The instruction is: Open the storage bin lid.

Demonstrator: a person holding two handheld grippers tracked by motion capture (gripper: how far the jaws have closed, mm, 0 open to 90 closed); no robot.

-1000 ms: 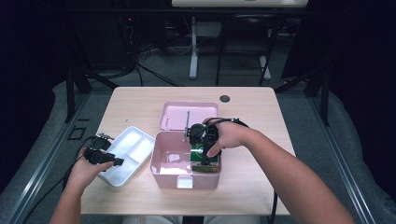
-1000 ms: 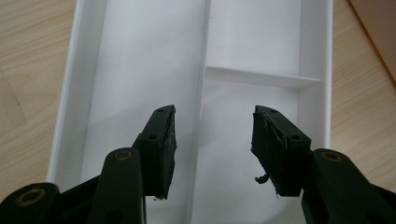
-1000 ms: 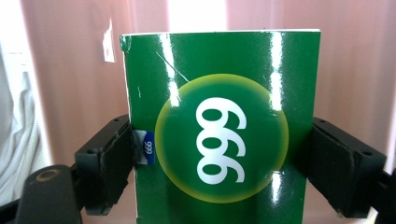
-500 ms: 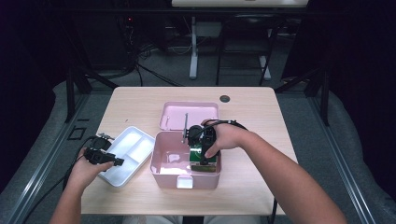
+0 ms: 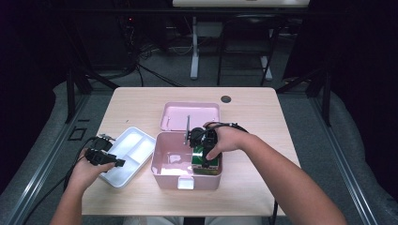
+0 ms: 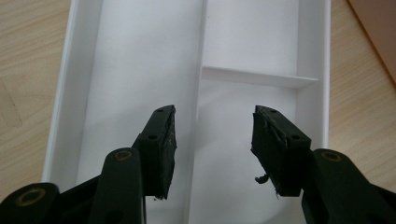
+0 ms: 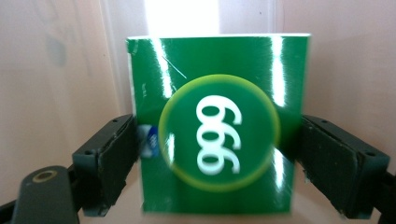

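From above, centre frame: the right tool point(image 5: 205, 152) reaches into an open pink box point(image 5: 162, 172) on the tabletop point(image 5: 263, 117), clamped on a green carton point(image 5: 210, 164) at the box's right side. At left, the left tool point(image 5: 112, 162) hovers over a white divided tray point(image 5: 133, 143) — jaws apart, gripping nothing. The left gripper view shows the tray point(image 6: 261, 42) beneath them. The right gripper view shows the carton point(image 7: 217, 126) — marked "999" — pinched on both sides.

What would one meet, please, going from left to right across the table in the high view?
Left hand-held gripper → white plastic divided tray → open pink plastic box → glossy green carton inside it, held by the right hand-held gripper → bare pale wooden tabletop.
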